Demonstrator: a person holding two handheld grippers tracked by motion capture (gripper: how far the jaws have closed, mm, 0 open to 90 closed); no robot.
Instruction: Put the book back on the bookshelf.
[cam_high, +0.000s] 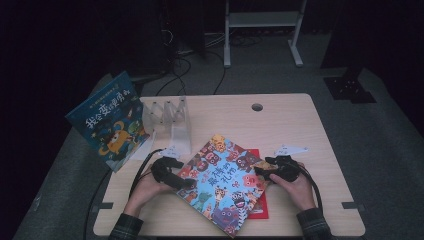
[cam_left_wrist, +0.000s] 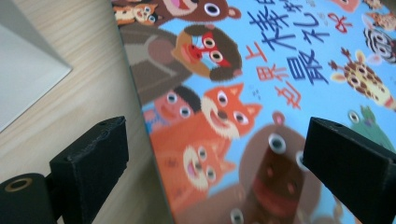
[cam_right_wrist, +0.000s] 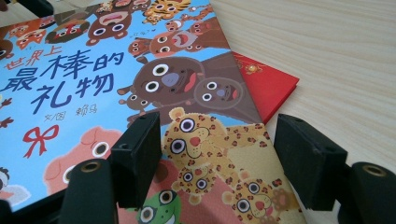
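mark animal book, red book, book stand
animal book (cam_high: 225, 182), high view, middle of its blue cover.
red book (cam_right_wrist: 266, 81), right gripper view, corner that sticks out from under the animal book.
book stand (cam_high: 172, 120), high view, its clear dividers.

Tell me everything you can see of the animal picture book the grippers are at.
The picture book lies flat on the table, cover up and turned at an angle to the edges. Its glossy blue cover is crowded with cartoon animals around Chinese title lettering and a small red bow. It lies partly over a red book, which sticks out at its right side. The left gripper straddles its left edge and the right gripper its right corner, both with open jaws; neither is clamped on it.
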